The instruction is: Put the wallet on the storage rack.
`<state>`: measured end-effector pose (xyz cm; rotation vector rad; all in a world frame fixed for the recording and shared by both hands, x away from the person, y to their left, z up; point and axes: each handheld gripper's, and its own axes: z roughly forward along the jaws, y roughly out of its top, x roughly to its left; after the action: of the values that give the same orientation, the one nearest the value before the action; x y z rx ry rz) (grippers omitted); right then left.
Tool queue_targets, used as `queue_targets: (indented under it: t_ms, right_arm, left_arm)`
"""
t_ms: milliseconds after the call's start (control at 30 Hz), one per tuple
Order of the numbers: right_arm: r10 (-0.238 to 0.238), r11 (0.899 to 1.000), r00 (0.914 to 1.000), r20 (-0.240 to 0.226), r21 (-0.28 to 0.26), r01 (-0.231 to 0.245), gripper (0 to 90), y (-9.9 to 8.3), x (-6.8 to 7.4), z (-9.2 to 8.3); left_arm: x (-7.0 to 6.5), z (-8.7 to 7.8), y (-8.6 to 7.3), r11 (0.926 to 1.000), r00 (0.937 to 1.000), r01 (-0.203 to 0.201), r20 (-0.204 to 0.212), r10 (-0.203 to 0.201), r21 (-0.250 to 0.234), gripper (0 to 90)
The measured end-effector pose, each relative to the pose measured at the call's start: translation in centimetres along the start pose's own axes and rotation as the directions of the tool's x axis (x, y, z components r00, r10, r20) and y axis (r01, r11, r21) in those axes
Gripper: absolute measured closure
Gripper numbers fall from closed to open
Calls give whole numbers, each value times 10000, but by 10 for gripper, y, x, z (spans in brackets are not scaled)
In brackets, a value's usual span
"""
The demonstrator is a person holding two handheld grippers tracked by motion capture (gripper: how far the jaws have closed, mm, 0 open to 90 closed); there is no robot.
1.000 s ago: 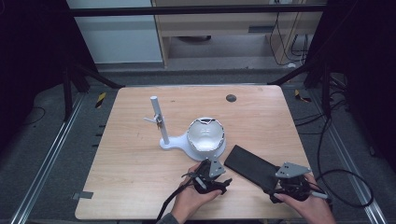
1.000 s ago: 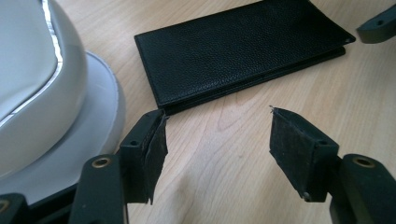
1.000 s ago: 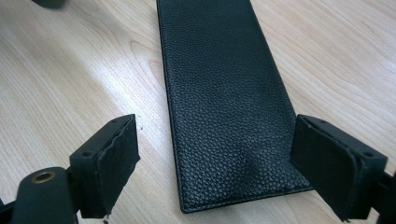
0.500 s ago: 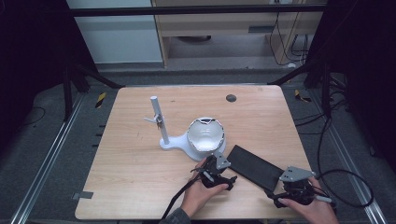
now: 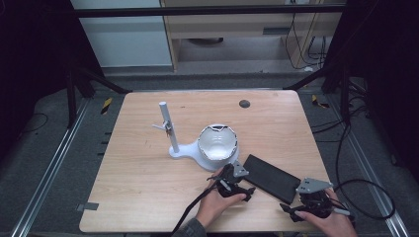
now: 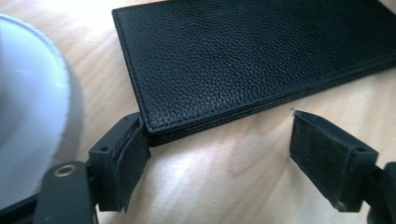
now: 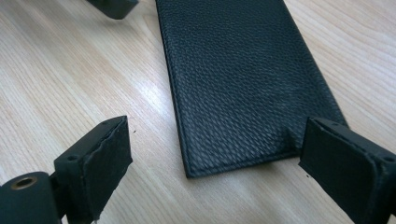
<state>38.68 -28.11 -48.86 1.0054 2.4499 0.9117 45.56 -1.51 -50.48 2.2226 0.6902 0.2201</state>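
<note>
A black leather wallet is lying flat on the wooden table, just in front of a white bowl on a white stand; the left gripper is being held at the wallet's near-left corner, jaws having just been opening, one pad touching that corner, the other standing apart; the right gripper is being held at the wallet's other end, jaws spread wide and having just been opening, nothing being clamped.
</note>
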Motion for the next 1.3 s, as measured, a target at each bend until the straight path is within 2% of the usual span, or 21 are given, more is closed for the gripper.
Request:
queue_targets:
  t_ms: [67, 100, 200, 267, 333, 433, 467, 567, 700, 867, 1033, 1133, 1300]
  right_arm:
    - [-9, 10000, 10000, 3, 20, 9, 88, -1, -1, 0]
    - [62, 10000, 10000, 30, 30, -63, 87, -3, -3, -1]
    - [108, 9999, 9998, 152, 49, -109, 84, -6, -6, -3]
    - [136, 9999, 9996, 244, 63, -137, 84, -9, -8, -6]
    - [131, 9999, 9991, 408, 38, -132, 80, -13, -10, -8]
    - [315, 9995, 9981, 535, 71, -319, 77, -17, -14, -12]
    - [380, 9992, 9977, 563, 128, -388, 73, -19, -16, -13]
    - [488, 9986, 9969, 625, 156, -499, 69, -21, -18, -14]
    - [715, 9970, 9960, 539, 255, -730, 67, -25, -21, -14]
    - [735, 9959, 9966, 371, 492, -753, 90, -25, -21, -12]
    - [732, 9958, 9969, 280, 534, -746, 103, -24, -19, -10]
    - [733, 9960, 9969, 300, 496, -747, 103, -24, -20, -10]
    - [725, 9958, 9968, 344, 535, -743, 108, -25, -20, -9]
  left_arm:
    - [-2, 0, 0, 10000, 10000, -26, 72, 26, 29, 201]
    - [-8, -1, 0, 9998, 9995, -152, 270, 149, 113, 202]
    - [-18, 0, 0, 9990, 9982, -398, 464, 388, 210, 201]
    - [-21, 0, 1, 9982, 9975, -554, 461, 543, 239, 209]
    - [-20, 0, 1, 9985, 9980, -524, 352, 519, 149, 237]
    - [-15, 0, 1, 9992, 9986, -399, 350, 396, 100, 259]
    - [-12, 0, 1, 9997, 9992, -225, 332, 223, 56, 269]
    - [-11, 0, 2, 9998, 9992, -194, 360, 191, 88, 301]
    - [-9, 0, 4, 9999, 9987, 90, 499, -95, 99, 360]
    - [-8, -1, 5, 9997, 9984, 228, 523, -234, 113, 435]
    - [-8, -7, 10, 9990, 9982, 376, 484, -363, -243, 460]
    - [-6, -9, 13, 9969, 9956, 675, 672, -648, -392, 467]
    - [0, -8, 19, 9955, 9900, 917, 1094, -886, -238, 442]
